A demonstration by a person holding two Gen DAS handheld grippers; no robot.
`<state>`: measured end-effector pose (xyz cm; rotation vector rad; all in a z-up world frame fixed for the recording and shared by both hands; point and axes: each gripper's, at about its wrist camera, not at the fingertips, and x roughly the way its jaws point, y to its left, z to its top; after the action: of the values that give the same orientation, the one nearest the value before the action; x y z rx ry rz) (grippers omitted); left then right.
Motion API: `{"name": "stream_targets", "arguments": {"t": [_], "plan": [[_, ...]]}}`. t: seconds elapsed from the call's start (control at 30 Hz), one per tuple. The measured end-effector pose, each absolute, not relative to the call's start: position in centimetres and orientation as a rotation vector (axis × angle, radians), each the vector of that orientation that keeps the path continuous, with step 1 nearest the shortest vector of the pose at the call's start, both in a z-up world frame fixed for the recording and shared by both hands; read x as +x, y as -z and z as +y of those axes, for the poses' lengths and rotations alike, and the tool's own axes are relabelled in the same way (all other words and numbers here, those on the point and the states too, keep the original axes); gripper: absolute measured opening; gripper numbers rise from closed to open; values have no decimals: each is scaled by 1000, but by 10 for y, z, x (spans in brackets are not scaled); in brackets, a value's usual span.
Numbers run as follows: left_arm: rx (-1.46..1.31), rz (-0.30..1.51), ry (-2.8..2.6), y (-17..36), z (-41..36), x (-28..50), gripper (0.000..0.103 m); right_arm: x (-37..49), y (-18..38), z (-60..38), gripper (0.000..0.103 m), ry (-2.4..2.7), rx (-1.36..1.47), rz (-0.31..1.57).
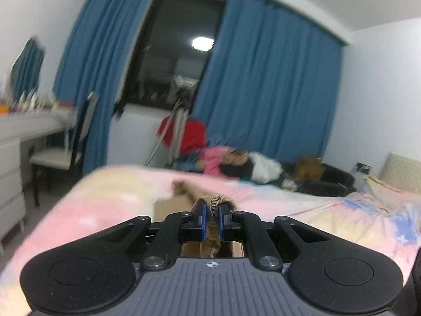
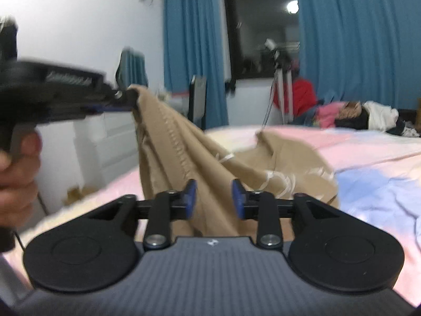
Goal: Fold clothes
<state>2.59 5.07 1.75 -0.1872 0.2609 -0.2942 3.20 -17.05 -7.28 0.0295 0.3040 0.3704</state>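
A tan garment (image 2: 184, 152) with a ribbed hem hangs from my left gripper (image 2: 131, 102), which a hand (image 2: 18, 168) holds up at the left of the right wrist view. The rest of the cloth trails down onto the pastel bed sheet (image 2: 368, 158). In the left wrist view, my left gripper (image 1: 212, 218) is shut on the garment's ribbed edge (image 1: 215, 200). My right gripper (image 2: 213, 197) stands open low over the bed. A fold of the tan cloth runs between its blue pads (image 2: 190, 196) without being pressed.
A pile of mixed clothes (image 1: 236, 163) lies along the bed's far side. Beyond it stand a tripod (image 1: 176, 131) and something red (image 1: 192, 134), before blue curtains (image 1: 263, 79). A chair (image 1: 65, 142) and a white desk with drawers (image 1: 10, 158) are on the left.
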Motion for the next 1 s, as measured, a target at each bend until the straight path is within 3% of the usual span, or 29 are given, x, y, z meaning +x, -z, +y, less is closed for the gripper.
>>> {"name": "stream_targets", "arguments": {"t": [0.07, 0.3, 0.33, 0.37, 0.4, 0.6, 0.93, 1.0], "plan": [[-214, 302, 271, -8, 64, 33, 9, 43, 83, -160, 49, -377, -7, 372], [-201, 371, 239, 15, 90, 59, 10, 81, 118, -137, 47, -330, -133, 576], [-205, 391, 231, 20, 91, 64, 10, 80, 116, -139, 43, -322, -114, 566], [-199, 410, 219, 26, 91, 70, 10, 79, 114, -142, 22, -313, -95, 555], [-193, 429, 208, 31, 91, 76, 10, 78, 112, -145, 14, -304, -76, 545], [-211, 522, 221, 48, 89, 90, 11, 60, 83, -182, 13, -209, 42, 398], [-161, 544, 328, 63, 48, 61, 11, 85, 97, -233, 18, -82, 244, 576], [-166, 516, 326, 58, 47, 53, 11, 85, 94, -232, 26, -126, 240, 567]]}}
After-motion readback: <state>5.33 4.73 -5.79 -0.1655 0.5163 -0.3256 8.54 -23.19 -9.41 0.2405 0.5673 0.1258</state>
